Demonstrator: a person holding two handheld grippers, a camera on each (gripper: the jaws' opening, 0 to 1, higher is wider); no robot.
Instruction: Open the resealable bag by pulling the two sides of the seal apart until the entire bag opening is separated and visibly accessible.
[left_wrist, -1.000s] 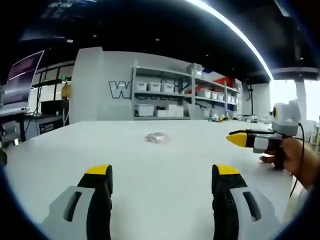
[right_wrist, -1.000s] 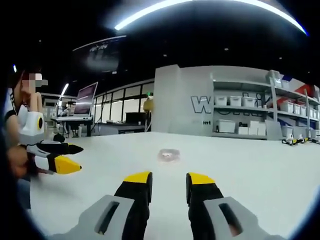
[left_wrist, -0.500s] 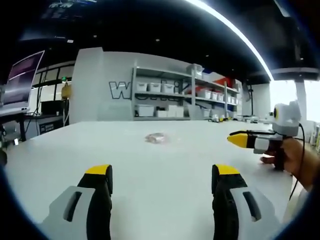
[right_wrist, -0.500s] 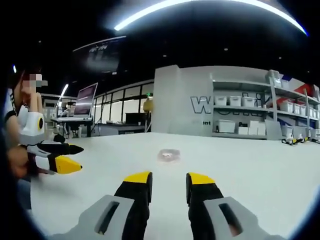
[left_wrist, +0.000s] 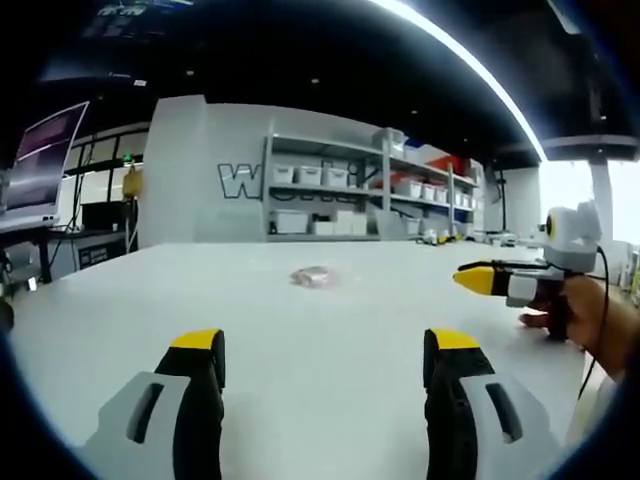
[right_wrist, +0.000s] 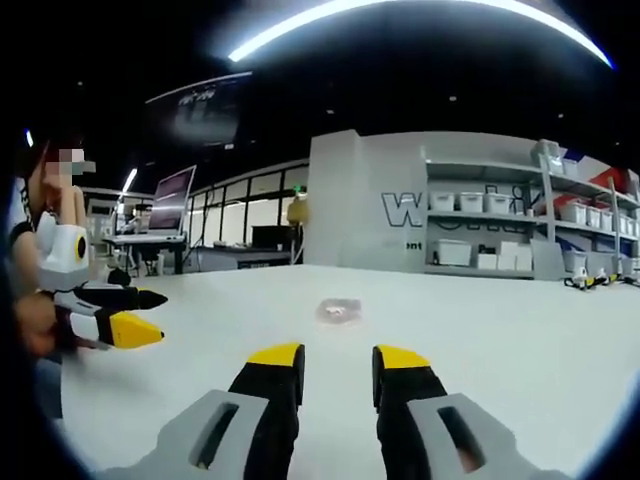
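step: approach, bag (left_wrist: 314, 275) untouched on bench (left_wrist: 330, 330) | left tool (left_wrist: 325, 345) wide open, right tool (right_wrist: 337, 362) slightly open | next: I needed to reach the seal

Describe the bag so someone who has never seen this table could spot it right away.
Start at the wide white table in front of the storage shelves. Out near its middle, ahead of both grippers, lies the bag, a small, crumpled, see-through pouch lying flat. It is the lone item lying on the tabletop.
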